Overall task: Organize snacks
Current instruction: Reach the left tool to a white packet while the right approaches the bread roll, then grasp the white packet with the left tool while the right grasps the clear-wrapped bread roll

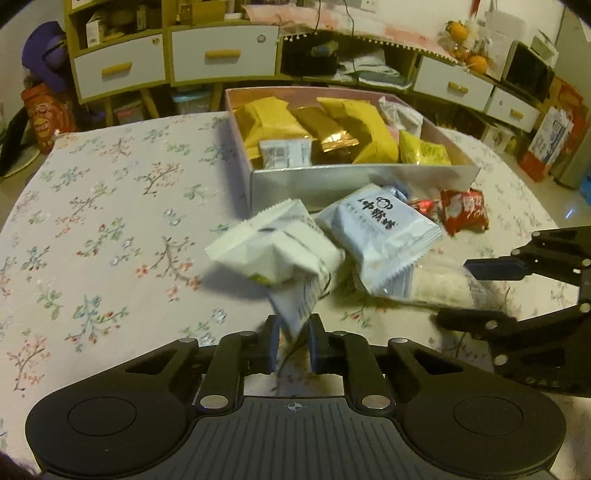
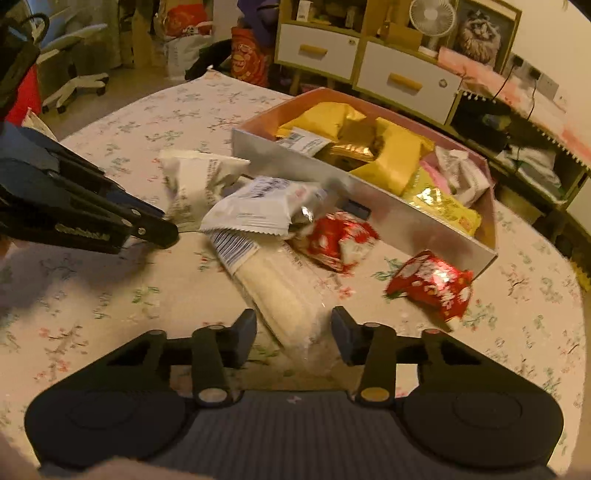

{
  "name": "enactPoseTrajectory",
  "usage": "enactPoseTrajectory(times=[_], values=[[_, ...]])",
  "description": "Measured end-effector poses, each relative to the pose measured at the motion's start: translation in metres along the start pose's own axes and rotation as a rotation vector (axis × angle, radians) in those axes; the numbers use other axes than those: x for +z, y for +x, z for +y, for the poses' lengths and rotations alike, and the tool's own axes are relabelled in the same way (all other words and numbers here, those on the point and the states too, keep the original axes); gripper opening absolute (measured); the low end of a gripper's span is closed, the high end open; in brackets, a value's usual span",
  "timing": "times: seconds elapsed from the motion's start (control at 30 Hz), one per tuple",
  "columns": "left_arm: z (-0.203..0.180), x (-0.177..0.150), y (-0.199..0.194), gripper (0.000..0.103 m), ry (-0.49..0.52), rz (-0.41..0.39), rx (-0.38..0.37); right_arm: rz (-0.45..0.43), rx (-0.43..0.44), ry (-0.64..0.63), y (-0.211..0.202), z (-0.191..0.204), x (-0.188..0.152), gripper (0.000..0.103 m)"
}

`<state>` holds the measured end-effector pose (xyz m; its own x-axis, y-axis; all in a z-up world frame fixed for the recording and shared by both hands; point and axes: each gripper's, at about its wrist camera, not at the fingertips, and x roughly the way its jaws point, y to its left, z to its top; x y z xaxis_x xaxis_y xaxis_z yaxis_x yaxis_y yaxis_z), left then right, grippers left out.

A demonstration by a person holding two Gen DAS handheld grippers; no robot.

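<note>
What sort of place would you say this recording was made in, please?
Most likely a home living room: a table under a floral tablecloth, a drawer cabinet along the wall, and a desk fan beside a framed cat picture.

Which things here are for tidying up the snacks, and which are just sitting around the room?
For the job: white crinkly snack packet pinched in left gripper; clear rice-cracker packet between open right gripper; silver cardboard snack box; red foil packets.

Just lying about: white drawers; oranges; small fan.

We see a floral tablecloth (image 1: 92, 229), white drawers (image 1: 221, 55) with yellow handles, oranges (image 1: 458, 31), a small fan (image 2: 432, 16) and a rolling chair (image 2: 74, 81).
</note>
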<state>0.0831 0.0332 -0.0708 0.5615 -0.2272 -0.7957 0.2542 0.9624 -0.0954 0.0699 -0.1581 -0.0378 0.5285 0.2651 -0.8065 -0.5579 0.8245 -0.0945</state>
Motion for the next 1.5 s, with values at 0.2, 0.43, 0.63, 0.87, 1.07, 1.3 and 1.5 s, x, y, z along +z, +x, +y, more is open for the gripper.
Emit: enactPoseTrajectory(times=[0.2,0.43,0.63,0.87,1.07,1.3,1.5], values=[[0.012,-0.004,-0.007,0.01,-0.005,0.009,0.018,0.006,0.112,0.043,-0.006,0.008,0.004,0.037],[0.022,-0.01,-0.012,0.029,0.024,-0.001,-0.036,-0.018,0.112,0.056,-0.014,0.01,0.003,0.067],[0.019,-0.012,-0.017,0.068,0.073,-0.068,-0.064,-0.028,0.083,0.05,-0.007,0.008,0.003,0.074],[0.02,-0.005,-0.007,0.071,0.029,-0.088,-0.083,-0.02,0.063,0.021,0.003,0.013,0.003,0.074],[0.025,0.007,-0.001,0.074,-0.09,-0.104,-0.095,-0.031,0.056,0.013,0.009,0.016,0.005,0.073],[0.032,0.02,0.01,0.076,-0.25,-0.106,-0.033,-0.034,0.052,0.016,0.018,0.025,0.013,0.071],[0.032,0.023,0.015,0.068,-0.319,-0.1,-0.011,-0.041,0.044,0.008,0.02,0.031,0.017,0.063]])
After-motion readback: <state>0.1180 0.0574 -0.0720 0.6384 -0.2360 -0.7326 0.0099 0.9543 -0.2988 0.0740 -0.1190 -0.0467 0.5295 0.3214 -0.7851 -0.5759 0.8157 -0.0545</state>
